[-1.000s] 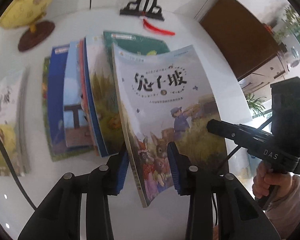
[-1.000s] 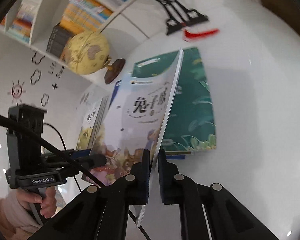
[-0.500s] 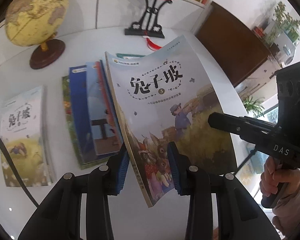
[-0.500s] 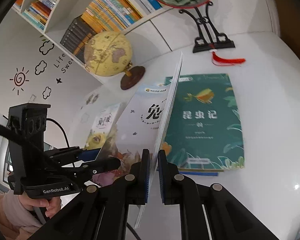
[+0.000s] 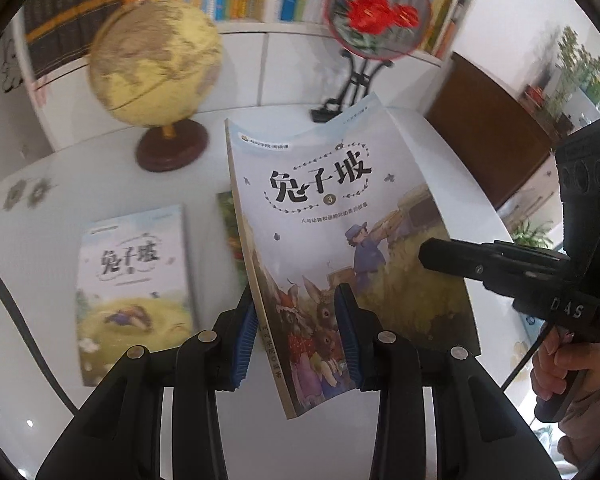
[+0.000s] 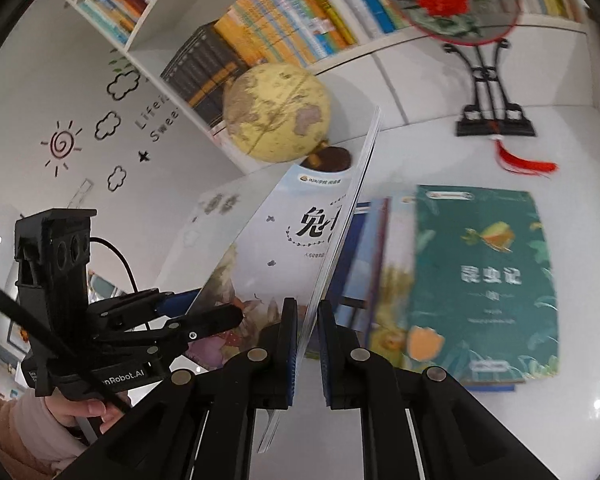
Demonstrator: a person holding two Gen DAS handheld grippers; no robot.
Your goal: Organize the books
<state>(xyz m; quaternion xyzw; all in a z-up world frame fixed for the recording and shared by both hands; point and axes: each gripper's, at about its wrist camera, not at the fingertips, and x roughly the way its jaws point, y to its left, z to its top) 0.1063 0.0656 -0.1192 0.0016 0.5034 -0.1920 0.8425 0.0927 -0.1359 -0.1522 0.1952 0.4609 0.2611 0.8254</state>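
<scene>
Seen from the left wrist, the left gripper (image 5: 296, 332) has its blue-padded fingers apart, straddling the spine and lower cover of a rabbit-story paperback (image 5: 340, 240) held tilted above the white table (image 5: 60, 208); whether either pad touches the cover cannot be told. A matching volume (image 5: 134, 292) lies flat to the gripper's left, with a yellow globe (image 5: 156, 76) farther ahead and the right gripper (image 5: 444, 256) reaching in from the right, its tip overlapping the book's far edge. Seen from the right wrist, the right gripper (image 6: 306, 344) is clamped on the paperback (image 6: 284, 248), its fingers nearly together on the book's edge, which rises straight ahead. A row of overlapped books topped by a green volume (image 6: 488, 280) lies on the table ahead and to its right, while the left gripper (image 6: 216, 308) pokes in from the left. The book hangs from one narrow pinch at its edge; it looks floppy, so a quick swing could make it sag, slip free, or knock the globe.
</scene>
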